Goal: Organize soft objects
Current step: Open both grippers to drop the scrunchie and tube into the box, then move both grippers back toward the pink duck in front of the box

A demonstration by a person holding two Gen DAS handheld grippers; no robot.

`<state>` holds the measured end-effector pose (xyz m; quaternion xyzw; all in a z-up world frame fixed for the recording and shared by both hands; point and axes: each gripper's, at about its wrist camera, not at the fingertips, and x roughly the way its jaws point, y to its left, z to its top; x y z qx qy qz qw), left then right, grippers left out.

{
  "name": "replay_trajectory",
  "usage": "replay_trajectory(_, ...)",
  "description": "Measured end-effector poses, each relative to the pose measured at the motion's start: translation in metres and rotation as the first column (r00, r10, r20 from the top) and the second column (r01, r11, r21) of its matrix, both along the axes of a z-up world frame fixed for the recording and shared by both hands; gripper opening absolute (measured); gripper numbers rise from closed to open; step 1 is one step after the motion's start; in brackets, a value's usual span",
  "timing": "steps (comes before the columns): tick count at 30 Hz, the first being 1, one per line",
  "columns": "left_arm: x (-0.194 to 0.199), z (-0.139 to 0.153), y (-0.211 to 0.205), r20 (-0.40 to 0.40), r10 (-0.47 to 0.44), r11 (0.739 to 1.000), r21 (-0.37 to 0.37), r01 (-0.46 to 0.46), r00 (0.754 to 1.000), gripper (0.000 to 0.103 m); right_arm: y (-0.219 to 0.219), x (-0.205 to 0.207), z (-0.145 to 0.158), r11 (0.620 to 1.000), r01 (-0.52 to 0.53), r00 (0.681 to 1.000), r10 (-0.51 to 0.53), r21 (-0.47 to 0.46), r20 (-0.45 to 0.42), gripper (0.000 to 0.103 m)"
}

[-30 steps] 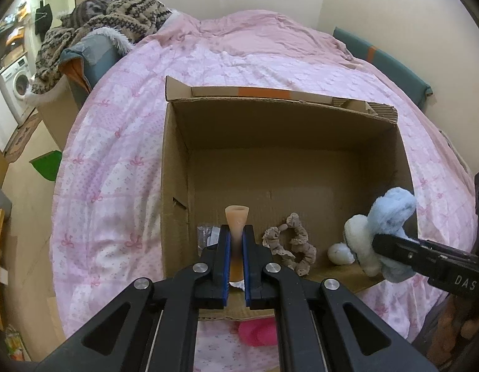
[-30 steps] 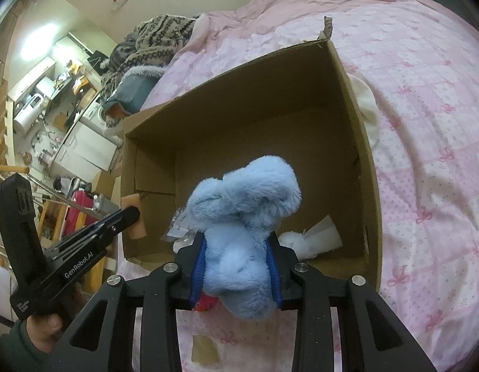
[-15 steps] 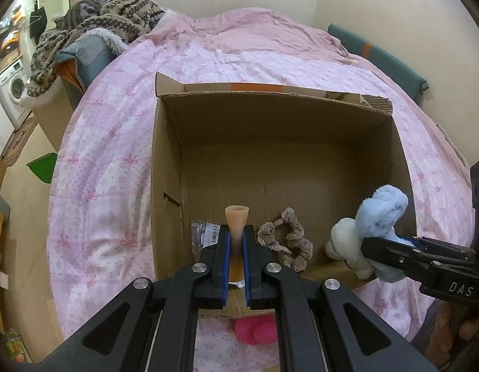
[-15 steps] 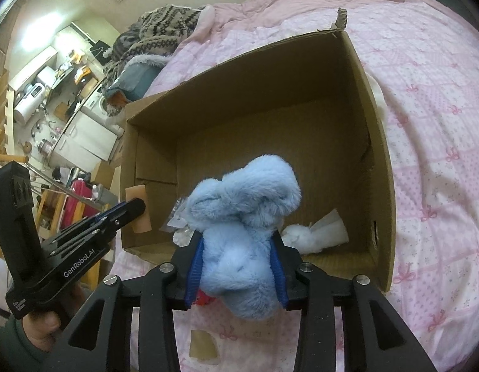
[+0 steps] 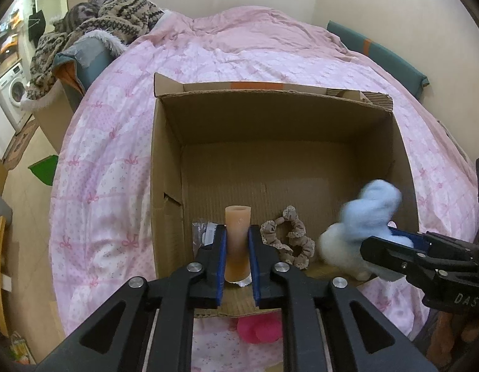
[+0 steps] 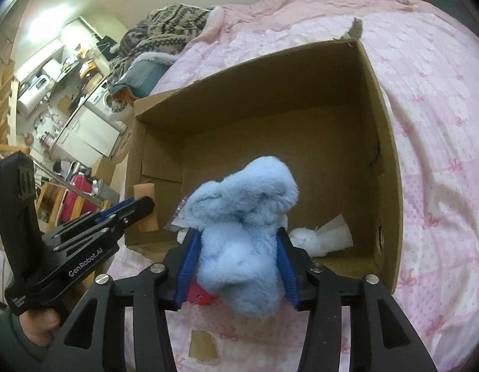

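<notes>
An open cardboard box [image 5: 270,124] [image 6: 270,93] lies on the pink quilt. My left gripper [image 5: 236,232] [image 6: 146,204] is over the box's near left corner. Its jaws are opening, and the blue pads still touch a tan soft tube [image 5: 237,241] [image 6: 144,192] standing upright between them. My right gripper [image 6: 238,235] [image 5: 391,241] hovers at the box's near right side. Its jaws are opening too, with a fluffy light-blue plush toy [image 6: 242,226] [image 5: 372,210] filling the gap and touching both pads. The plush looks blurred in the left wrist view.
Inside the box lie a brown scrunchie [image 5: 286,238], a white fluffy item [image 5: 332,245] [image 6: 304,238] and a clear packet [image 5: 202,232]. A pink object [image 5: 261,328] sits on the quilt [image 5: 115,170] before the box. Knitted clothes [image 5: 115,15] are piled at the back left.
Both pairs of jaws have widened a little. The tan tube looks rounder between the left pads, and the blue plush has puffed out between the right pads. Neither hand has shifted.
</notes>
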<state>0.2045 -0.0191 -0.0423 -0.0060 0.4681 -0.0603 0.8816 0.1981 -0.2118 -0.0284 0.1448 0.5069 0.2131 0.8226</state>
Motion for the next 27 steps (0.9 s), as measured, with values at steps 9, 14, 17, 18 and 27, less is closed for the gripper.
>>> replay_trajectory(9,0.000,0.003,0.002,0.017,0.014,1.000,0.017,-0.014,1.000,0.019,0.000,-0.001,0.003,0.999,0.021,0.999,-0.020,-0.037,0.027,0.065)
replay_trajectory(14,-0.002,0.008,0.003,0.038,0.023,0.999,0.027,-0.024,0.999,0.044,-0.005,0.000,0.007,0.997,0.060,0.997,-0.057,-0.055,0.052,0.076)
replay_trajectory(17,-0.005,0.012,0.003,0.067,0.035,0.998,0.045,-0.038,0.997,0.063,-0.008,0.001,0.007,0.996,0.074,0.996,-0.072,-0.054,0.051,0.076)
replay_trajectory(18,-0.006,0.014,0.003,0.076,0.034,0.998,0.047,-0.038,0.997,0.063,-0.010,0.001,0.007,0.996,0.077,0.996,-0.075,-0.054,0.052,0.076)
replay_trajectory(27,-0.004,0.015,0.004,0.074,0.040,0.998,0.051,-0.044,0.996,0.063,-0.013,0.001,0.012,0.993,0.103,0.992,-0.098,-0.055,0.082,0.076)
